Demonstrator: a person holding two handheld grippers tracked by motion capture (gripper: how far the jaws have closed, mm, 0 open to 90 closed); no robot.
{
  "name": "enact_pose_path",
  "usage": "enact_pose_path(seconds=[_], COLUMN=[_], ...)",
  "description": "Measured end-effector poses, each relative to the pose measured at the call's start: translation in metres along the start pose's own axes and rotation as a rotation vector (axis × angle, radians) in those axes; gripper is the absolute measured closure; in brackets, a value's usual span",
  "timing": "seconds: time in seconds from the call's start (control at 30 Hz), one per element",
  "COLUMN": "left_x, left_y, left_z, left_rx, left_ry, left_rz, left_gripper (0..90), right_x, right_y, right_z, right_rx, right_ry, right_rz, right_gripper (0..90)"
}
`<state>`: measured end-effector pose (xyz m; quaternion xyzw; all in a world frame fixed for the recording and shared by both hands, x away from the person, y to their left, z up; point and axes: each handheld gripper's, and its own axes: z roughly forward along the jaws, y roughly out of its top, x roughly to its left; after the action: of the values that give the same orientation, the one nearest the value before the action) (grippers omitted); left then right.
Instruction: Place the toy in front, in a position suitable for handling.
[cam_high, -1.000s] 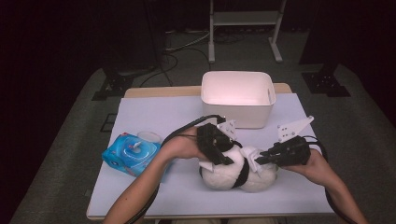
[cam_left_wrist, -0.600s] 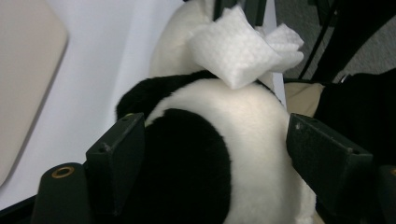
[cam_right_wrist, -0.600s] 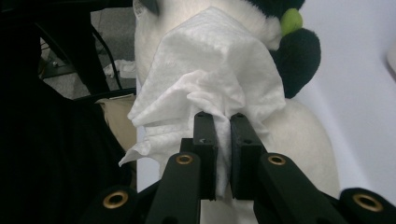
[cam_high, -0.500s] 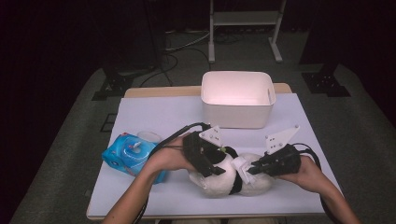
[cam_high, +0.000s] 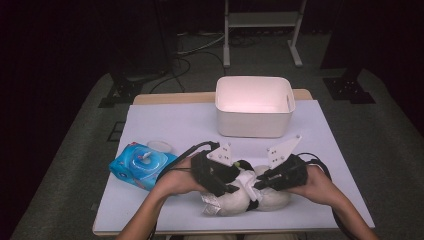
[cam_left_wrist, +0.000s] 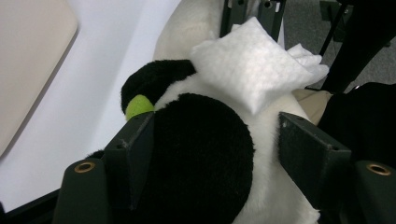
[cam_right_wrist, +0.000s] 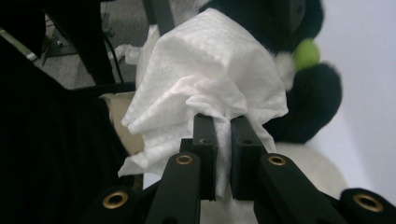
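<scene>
White wipe (cam_right_wrist: 205, 74) stays pinched in right tongs (cam_right_wrist: 223, 128); left tongs (cam_left_wrist: 215, 140), lately narrowing, straddle plush (cam_left_wrist: 201, 158).

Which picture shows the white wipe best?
The right gripper view: the white wipe fills the middle, bunched and pinched between the right tongs. The left gripper view shows it as a folded pad lying against the plush penguin. In the high view it is just a small white patch between the hands.
</scene>
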<state>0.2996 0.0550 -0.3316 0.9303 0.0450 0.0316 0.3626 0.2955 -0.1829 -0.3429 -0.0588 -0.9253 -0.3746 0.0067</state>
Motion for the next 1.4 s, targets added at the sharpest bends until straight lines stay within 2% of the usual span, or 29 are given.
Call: enact_pose_path(seconds=[0.1, 0.3, 0.43, 0.63, 0.8, 0.93, 1.07, 1.13, 1.27, 1.4], left_x=[0.000, 0.001, 0.001, 0.000, 0.001, 0.003, 0.003, 0.003, 0.002, 0.000], left_y=[-0.003, -0.005, -0.006, -0.006, -0.007, -0.008, -0.008, -0.008, -0.007, -0.005], left_z=[-0.001, 0.000, 0.000, -0.001, -0.001, -0.001, -0.001, 0.000, 0.000, 0.001], left_rx=[-0.022, -0.041, -0.044, -0.038, -0.044, -0.054, -0.055, -0.056, -0.053, -0.047], left_ry=[-0.007, -0.010, -0.009, -0.008, -0.009, -0.013, -0.013, -0.012, -0.008, -0.005], left_rz=[-0.005, -0.007, -0.009, -0.005, -0.010, -0.017, -0.019, -0.018, -0.015, -0.009], left_gripper=[29.3, 29.4, 29.3, 29.2, 28.8, 28.6, 28.4, 27.9, 26.9, 25.4], right_x=[-0.004, -0.007, -0.005, -0.006, -0.009, -0.011, -0.014, -0.016, -0.016, -0.016], right_y=[0.005, -0.001, -0.010, -0.032, -0.052, -0.070, -0.087, -0.092, -0.087, -0.074], right_z=[0.000, -0.011, -0.024, -0.046, -0.057, -0.062, -0.063, -0.063, -0.063, -0.062], right_rx=[-0.035, 0.000, -0.013, -0.026, -0.044, -0.060, -0.053, -0.070, -0.066, -0.049], right_ry=[-0.004, -0.047, -0.061, -0.103, -0.122, -0.125, -0.134, -0.126, -0.131, -0.135], right_rz=[0.011, 0.030, 0.045, 0.094, 0.146, 0.192, 0.229, 0.240, 0.228, 0.202], right_gripper=[82.1, 82.0, 82.0, 81.9, 81.7, 81.5, 81.3, 81.3, 81.4, 81.4])
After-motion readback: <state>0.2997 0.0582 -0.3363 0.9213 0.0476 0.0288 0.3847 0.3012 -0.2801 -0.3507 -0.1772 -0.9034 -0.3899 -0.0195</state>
